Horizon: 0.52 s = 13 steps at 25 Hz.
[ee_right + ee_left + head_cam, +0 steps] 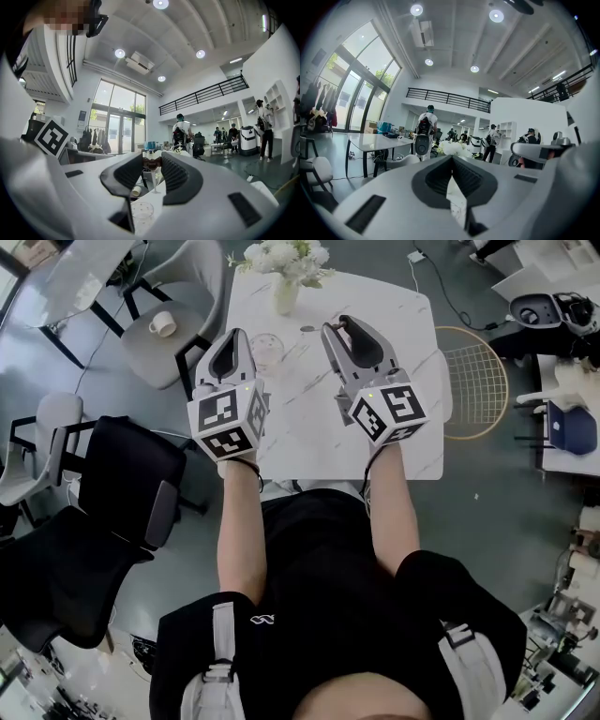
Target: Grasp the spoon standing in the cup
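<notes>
A clear glass cup (265, 351) stands on the white marble table (412, 427), just right of my left gripper's fingers. It shows again low between my right gripper's jaws as the cup (141, 212). I cannot make out a spoon in it in any view. My left gripper (238, 334) is held above the table's left half; its jaws meet at the tips with nothing between them (452, 159). My right gripper (345, 326) hovers over the table's middle. Its jaws stand apart and empty (152, 164).
A vase of white flowers (284, 277) stands at the table's far edge, also seen as the vase (153, 180). A grey chair with a white mug (162, 324) is at the left, a black office chair (122, 474) nearer. A gold wire stool (473, 381) sits right.
</notes>
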Tool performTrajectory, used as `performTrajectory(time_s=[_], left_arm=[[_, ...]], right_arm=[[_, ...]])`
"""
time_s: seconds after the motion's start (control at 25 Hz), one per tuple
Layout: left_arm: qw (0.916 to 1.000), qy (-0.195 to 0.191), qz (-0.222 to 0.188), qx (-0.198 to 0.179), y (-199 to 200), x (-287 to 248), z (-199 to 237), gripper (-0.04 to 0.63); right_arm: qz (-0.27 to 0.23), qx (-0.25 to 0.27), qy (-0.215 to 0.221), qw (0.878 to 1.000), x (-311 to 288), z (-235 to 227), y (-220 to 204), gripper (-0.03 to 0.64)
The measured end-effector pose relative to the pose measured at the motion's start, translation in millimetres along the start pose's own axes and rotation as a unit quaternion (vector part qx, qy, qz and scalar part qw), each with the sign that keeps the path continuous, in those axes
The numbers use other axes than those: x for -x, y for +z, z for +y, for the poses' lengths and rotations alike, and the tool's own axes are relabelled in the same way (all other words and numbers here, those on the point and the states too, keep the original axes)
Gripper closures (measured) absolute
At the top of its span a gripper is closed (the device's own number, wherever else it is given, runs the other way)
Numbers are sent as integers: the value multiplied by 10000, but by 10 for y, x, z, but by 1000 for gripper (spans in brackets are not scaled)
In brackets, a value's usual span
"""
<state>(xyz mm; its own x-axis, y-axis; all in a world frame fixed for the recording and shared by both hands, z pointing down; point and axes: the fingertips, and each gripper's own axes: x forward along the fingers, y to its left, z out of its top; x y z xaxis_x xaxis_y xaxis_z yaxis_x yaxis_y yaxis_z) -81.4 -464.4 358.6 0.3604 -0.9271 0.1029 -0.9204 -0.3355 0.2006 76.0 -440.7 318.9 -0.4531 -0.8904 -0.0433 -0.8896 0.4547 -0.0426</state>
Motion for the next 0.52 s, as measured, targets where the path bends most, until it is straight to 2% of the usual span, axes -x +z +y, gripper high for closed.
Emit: performTrajectory(time_s=[0.52], left_arm=[[10000,11,33,88,-21,-88,28,580]], right_arm=[[90,12,22,10000,-37,-50,-59,485]])
